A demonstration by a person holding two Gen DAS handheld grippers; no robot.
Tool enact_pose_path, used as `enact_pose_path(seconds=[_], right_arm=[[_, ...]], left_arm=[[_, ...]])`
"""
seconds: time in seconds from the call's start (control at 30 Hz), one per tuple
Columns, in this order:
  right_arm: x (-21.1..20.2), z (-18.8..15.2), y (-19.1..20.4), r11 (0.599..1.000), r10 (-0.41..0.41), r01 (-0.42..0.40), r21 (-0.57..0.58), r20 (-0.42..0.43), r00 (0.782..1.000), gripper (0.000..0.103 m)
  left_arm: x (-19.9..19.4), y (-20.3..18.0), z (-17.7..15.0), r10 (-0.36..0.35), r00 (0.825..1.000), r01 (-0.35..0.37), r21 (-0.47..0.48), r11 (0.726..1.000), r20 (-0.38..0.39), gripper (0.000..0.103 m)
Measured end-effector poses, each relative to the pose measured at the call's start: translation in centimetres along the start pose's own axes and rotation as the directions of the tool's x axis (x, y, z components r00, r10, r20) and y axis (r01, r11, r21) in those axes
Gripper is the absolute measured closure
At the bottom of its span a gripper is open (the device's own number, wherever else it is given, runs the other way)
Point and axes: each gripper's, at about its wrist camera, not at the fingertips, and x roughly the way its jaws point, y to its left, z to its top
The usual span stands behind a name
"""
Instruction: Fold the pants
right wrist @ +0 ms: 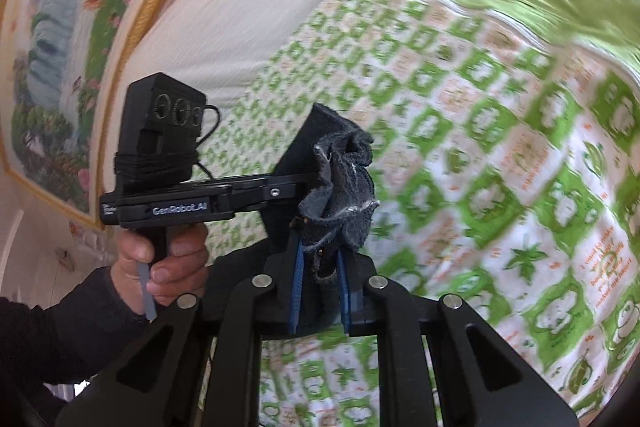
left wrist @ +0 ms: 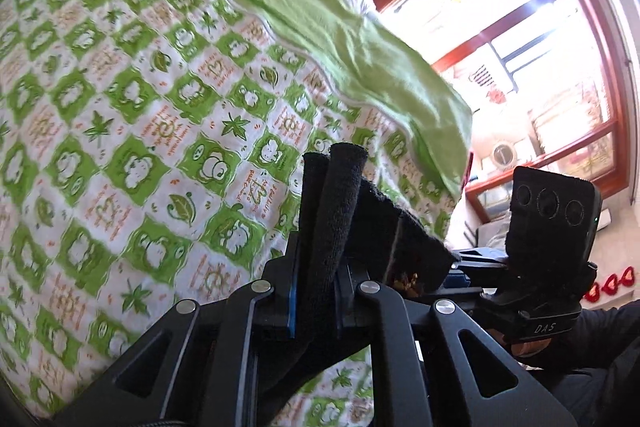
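Two grippers each clamp dark cloth above a bed. From the left wrist view, the left gripper (left wrist: 334, 167) has its jaws drawn together on a thick fold of the black pants (left wrist: 376, 227), which stands up between the pads and spreads off to the right as a wider band of fabric with a seam line showing. Behind it lies the quilt (left wrist: 120, 107), white with green squares, leaves and orange lettering, and a plain green sheet (left wrist: 320, 27) runs slantwise across the upper part of the bed toward a bright window with a red-brown frame (left wrist: 500, 19). At the right edge of this view the right gripper's body (left wrist: 552, 219) shows from the side, a small camera block with three round lenses on top; its jaws cannot be seen here. From the right wrist view, the right gripper (right wrist: 340, 163) is pinched on a bunched, crumpled edge of the pants (right wrist: 344, 187), grey-black cloth that rises between the blue-edged pads. To the left a person's hand (right wrist: 160, 267) in a dark sleeve grips the handle of the left gripper (right wrist: 280, 163), whose tip lies against the same cloth. A gold-framed painting (right wrist: 60, 47) hangs on the wall behind, and the quilt (right wrist: 500, 187) fills the right side, blurred.
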Motion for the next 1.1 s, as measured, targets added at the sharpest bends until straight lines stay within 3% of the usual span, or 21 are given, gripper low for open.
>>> enact_pose_path(seconds=[0.3, 0.5, 0.77, 1.1], right_arm=[[2.6, -1.0, 7.1, 0.968, 0.149, -0.168, -0.187, -0.115, 0.982, 0.087], [6.8, -2.1, 10.0, 0.943, 0.179, -0.232, -0.239, -0.226, 0.958, 0.087], [12.3, -4.8, 12.2, 0.915, 0.15, -0.273, -0.299, -0.376, 0.915, 0.087], [18.3, -7.3, 12.1, 0.923, 0.086, -0.256, -0.286, -0.497, 0.864, 0.087]], left_arm=[[-7.5, 1.0, -4.8, 0.001, 0.991, 0.004, -0.037, 0.999, 0.137, 0.092], [-10.4, 4.4, -9.4, 0.044, 0.976, -0.009, -0.164, 0.986, 0.214, 0.092], [-10.8, 8.9, -15.2, 0.112, 0.964, -0.025, -0.336, 0.941, 0.241, 0.092], [-10.5, 12.3, -19.8, 0.182, 0.949, -0.041, -0.472, 0.881, 0.257, 0.094]])
